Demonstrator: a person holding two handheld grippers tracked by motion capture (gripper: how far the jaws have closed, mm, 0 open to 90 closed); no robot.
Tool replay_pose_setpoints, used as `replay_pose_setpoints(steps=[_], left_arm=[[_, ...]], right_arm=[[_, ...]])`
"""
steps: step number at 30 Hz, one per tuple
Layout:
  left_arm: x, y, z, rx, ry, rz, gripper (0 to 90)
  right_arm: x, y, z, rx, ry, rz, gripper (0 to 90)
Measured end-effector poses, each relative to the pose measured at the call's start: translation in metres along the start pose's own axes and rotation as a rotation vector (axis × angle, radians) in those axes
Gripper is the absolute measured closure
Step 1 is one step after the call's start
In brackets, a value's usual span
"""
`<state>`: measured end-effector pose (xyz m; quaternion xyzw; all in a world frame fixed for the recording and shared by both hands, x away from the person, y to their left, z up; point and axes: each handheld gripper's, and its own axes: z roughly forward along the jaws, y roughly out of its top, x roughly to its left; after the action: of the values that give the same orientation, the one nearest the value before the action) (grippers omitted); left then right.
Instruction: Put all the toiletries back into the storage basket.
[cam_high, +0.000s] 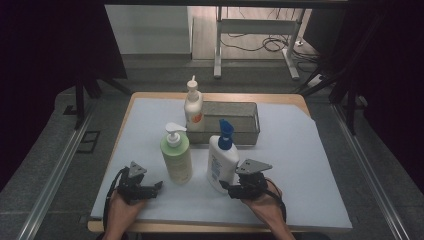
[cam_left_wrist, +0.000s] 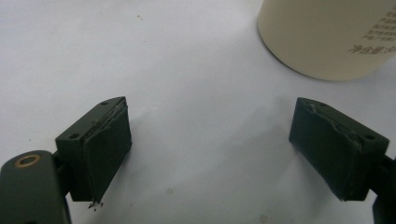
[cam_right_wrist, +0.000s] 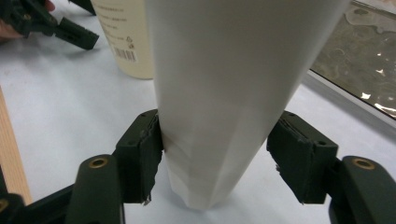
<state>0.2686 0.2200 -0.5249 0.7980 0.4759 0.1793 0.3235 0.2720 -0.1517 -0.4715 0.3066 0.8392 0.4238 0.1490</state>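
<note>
A white bottle with a blue cap (cam_high: 222, 160) stands tilted on the white mat (cam_high: 300, 150) near the front. My right gripper (cam_high: 226, 186) is shut on its lower body. In the right gripper view the bottle (cam_right_wrist: 233, 70) sits between both pads (cam_right_wrist: 140, 154), its base slightly off the mat. A pale green pump bottle (cam_high: 176, 157) stands upright to its left. My left gripper (cam_high: 155, 187) rests open just left of the green bottle. In the left gripper view that gripper (cam_left_wrist: 210, 149) holds nothing, and the bottle's base (cam_left_wrist: 327, 37) lies ahead to the right.
A third white pump bottle with an orange label (cam_high: 193, 107) stands at the back, touching the left end of a grey metal mesh basket (cam_high: 240, 122). The basket's rim (cam_right_wrist: 364, 37) lies close behind the held bottle. The table's wooden edge (cam_right_wrist: 9, 154) runs along the front.
</note>
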Motion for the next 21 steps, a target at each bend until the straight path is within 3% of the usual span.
replay_pose_setpoints(steps=[3,9,21], left_arm=[[0.0,0.0,0.0,0.0,0.001,0.0,12.6],[0.0,0.0,0.0,0.0,0.0,-0.001,12.6],[0.0,0.0,0.0,-0.001,-0.001,-0.002,12.6]], right_arm=[[0.002,0.002,0.003,0.004,-0.002,0.02,32.4],[0.005,0.013,0.0,-0.041,0.002,0.065,32.2],[0.008,0.038,-0.007,-0.037,-0.026,0.081,31.1]])
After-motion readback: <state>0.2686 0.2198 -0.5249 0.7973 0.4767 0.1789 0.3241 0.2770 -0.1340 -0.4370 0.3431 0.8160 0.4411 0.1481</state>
